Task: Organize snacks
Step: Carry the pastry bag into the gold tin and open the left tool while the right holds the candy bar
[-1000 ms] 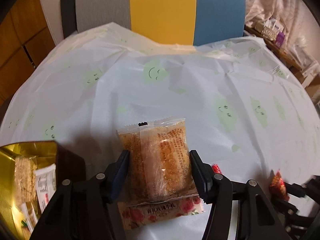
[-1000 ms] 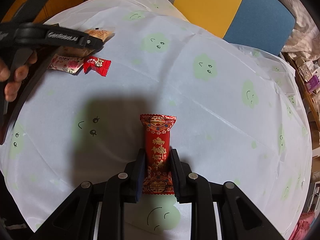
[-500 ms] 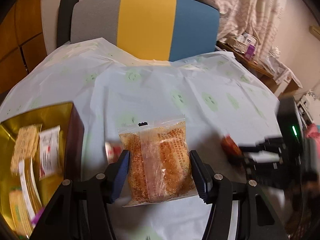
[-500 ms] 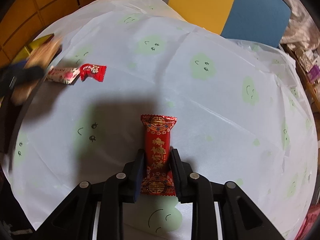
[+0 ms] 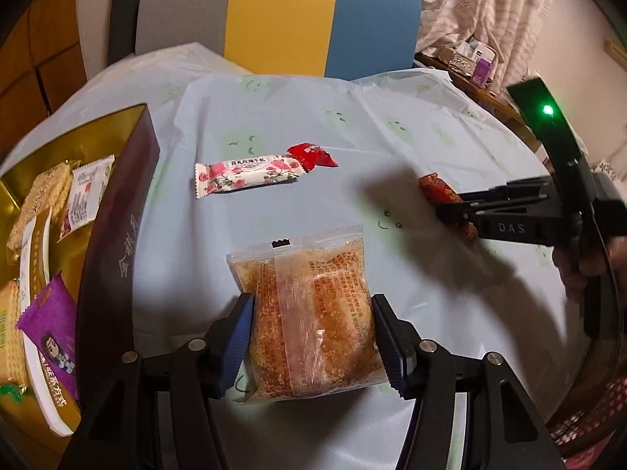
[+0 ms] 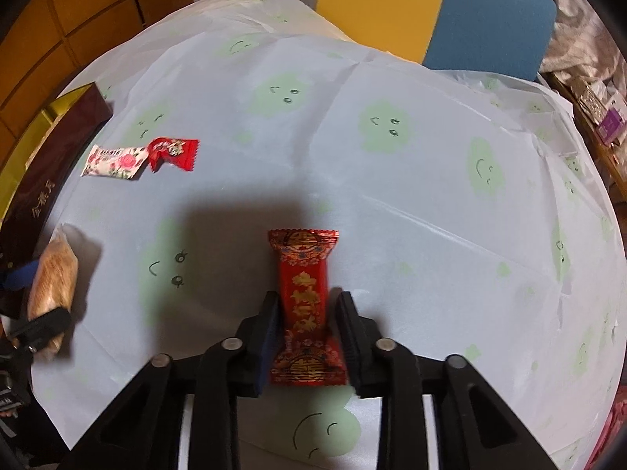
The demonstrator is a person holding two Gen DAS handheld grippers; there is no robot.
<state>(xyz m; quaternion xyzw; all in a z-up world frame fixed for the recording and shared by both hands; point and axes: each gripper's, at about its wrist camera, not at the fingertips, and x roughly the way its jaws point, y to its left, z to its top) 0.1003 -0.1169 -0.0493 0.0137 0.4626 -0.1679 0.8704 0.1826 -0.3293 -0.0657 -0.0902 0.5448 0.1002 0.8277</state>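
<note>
My left gripper (image 5: 311,305) is shut on a clear packet of brown crumbly snack (image 5: 305,274), held upright above the cloth just right of the dark maroon box (image 5: 117,215). The box has a gold inside and holds several snack packets. A rose-patterned packet (image 5: 247,174) and a small red candy (image 5: 311,154) lie side by side on the cloth beyond. My right gripper (image 6: 307,301) has a red and gold packet (image 6: 303,270) between its jaws, which are closing on it. The right wrist view shows the left gripper (image 6: 33,299) with its packet (image 6: 53,270) at the left edge.
A pale tablecloth (image 6: 392,203) with green smiley faces covers the round table. A chair with a grey, yellow and blue back (image 5: 282,15) stands at the far side. A cluttered low shelf (image 5: 466,55) is at the right. A hand (image 5: 584,262) grips the right tool.
My left gripper has carried the brown snack packet away from the rose packet and over beside the box, which now shows more of its inside. The right gripper has stayed put with the red packet.
</note>
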